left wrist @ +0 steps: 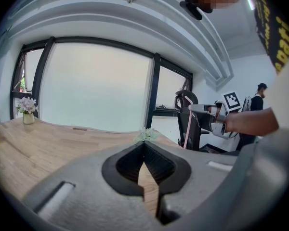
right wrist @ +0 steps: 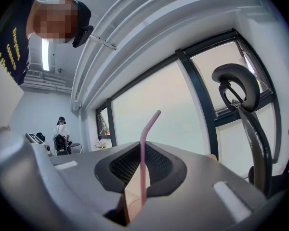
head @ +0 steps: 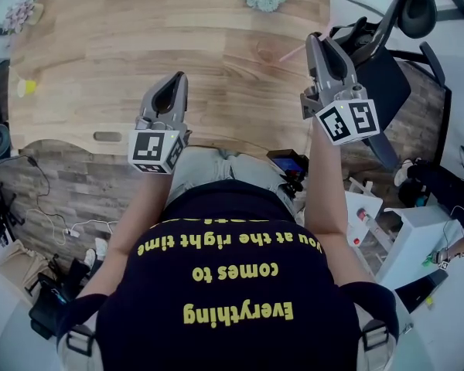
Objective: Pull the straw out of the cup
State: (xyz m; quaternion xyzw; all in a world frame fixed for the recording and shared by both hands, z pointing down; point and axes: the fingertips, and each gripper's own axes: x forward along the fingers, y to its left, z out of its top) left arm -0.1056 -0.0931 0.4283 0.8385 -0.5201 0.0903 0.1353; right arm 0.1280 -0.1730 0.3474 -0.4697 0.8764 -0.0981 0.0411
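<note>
Head view: the left gripper [head: 174,82] hovers over the near edge of the tabletop [head: 100,37], and the right gripper [head: 319,43] is raised at its right edge. A yellow cup [head: 27,87] stands at the tabletop's left edge, well apart from both

Left gripper view: its fingers [left wrist: 127,166] are drawn together with nothing between them

Right gripper view: the fingers [right wrist: 159,165] pinch a pink straw [right wrist: 143,153], which stands upright with its bent top above them
</note>
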